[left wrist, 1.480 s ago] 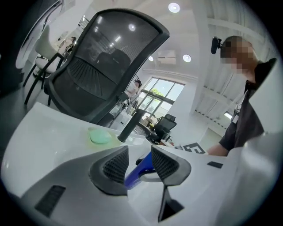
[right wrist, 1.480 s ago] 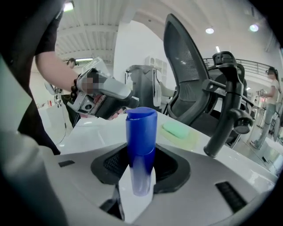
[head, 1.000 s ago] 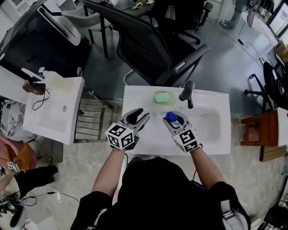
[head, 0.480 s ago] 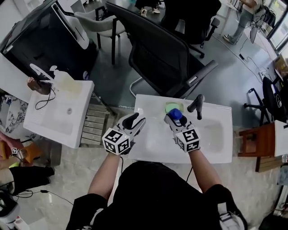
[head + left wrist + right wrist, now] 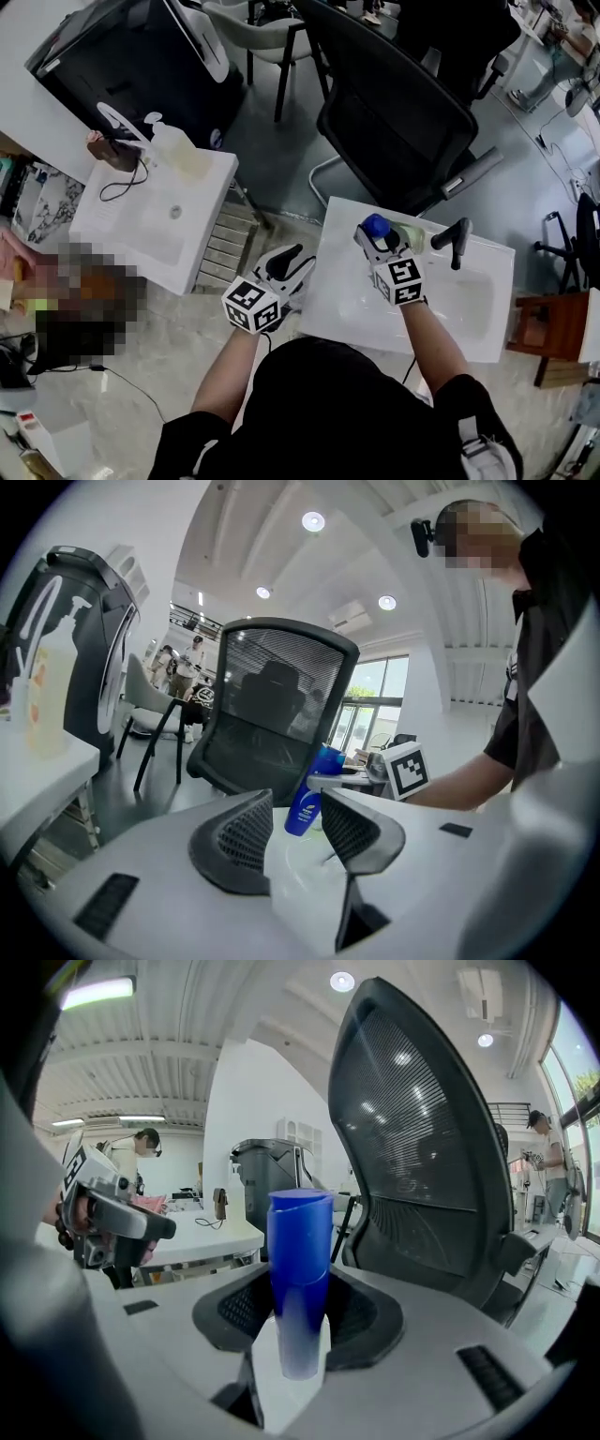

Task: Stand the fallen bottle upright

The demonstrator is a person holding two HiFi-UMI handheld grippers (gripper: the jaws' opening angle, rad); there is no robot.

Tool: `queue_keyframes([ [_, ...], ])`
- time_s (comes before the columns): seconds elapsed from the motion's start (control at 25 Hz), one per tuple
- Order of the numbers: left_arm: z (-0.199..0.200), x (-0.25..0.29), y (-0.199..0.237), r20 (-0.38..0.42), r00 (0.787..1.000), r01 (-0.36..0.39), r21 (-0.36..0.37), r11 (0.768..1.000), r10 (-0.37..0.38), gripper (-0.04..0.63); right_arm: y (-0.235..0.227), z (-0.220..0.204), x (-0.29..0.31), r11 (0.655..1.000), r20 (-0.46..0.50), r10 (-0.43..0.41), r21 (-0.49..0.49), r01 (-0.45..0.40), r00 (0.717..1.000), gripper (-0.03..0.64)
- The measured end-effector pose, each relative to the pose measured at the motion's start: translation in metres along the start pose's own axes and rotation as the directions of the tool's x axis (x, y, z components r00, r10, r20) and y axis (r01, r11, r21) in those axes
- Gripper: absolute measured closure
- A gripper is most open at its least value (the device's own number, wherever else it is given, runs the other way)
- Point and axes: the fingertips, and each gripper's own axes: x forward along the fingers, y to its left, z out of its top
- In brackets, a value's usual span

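Overhead view of a white tabletop point(image 5: 342, 305) with a sunken basin and a black tap point(image 5: 457, 239) at the far edge.

Right claw point(image 5: 377, 242): clamped on a blue plastic bottle point(image 5: 376, 226), pads pressed against opposite sides of the body, cap end poking out beyond the tips. Held near the far edge of the tabletop, just beside a pale green soap point(image 5: 412, 236) and near the tap.

From the left gripper view, nearly upright: darker blue cap point(image 5: 328, 758) uppermost and leaning a little to the right, labelled body below. Contact between base and surface: not discernible, hidden behind the near jaw.

Left claw point(image 5: 295, 265): jaws apart, nothing between them. Hovering at the tabletop's left edge, apart from the bottle and aimed toward it.

Handling, as a judgement only:
- Probably light, being a small shampoo-type bottle.
- Stiff enough to take a firm pinch, yet glossy and likely slippery.
- Tall and narrow at the base, so prone to tipping if let go while leaning.
- Best held across the broad sides of the body, around or below the middle.
- Not by the cap, liable to flip open or slide under the pads.
- Worth seating the base flat and squaring out the lean before loosening the grip.
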Motion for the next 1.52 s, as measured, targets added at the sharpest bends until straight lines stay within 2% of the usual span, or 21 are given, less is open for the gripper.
queue_keyframes([
  [0.36,-0.004,-0.035,0.044,-0.020,0.998,-0.053,-0.003,0.999,0.052,0.422,0.008,-0.009,0.063,0.998,-0.022,-0.039,0.051,0.040,0.999,0.451],
  [0.6,-0.006,-0.043,0.060,-0.042,0.998,-0.037,-0.009,0.999,0.036,0.422,0.016,-0.020,0.078,0.998,-0.042,-0.059,0.017,0.060,0.997,0.450],
  [0.8,-0.012,-0.040,0.065,-0.058,0.998,-0.021,-0.029,0.999,0.019,0.422,0.019,-0.021,0.080,0.999,-0.016,-0.051,-0.009,0.051,0.999,0.449],
  [1.12,-0.015,-0.036,0.064,-0.060,0.998,-0.024,-0.041,0.999,0.021,0.422,0.022,-0.029,0.088,0.997,-0.059,-0.041,-0.073,0.037,0.997,0.443],
  [1.2,-0.013,-0.038,0.065,-0.056,0.998,-0.034,-0.036,0.999,0.032,0.422,0.025,-0.031,0.088,0.997,-0.067,-0.019,-0.074,0.014,0.998,0.385],
  [1.52,-0.006,-0.040,0.060,-0.029,0.997,-0.070,-0.016,0.997,0.070,0.422,0.033,-0.014,0.073,0.993,-0.043,-0.003,-0.116,-0.002,0.999,0.359],
])
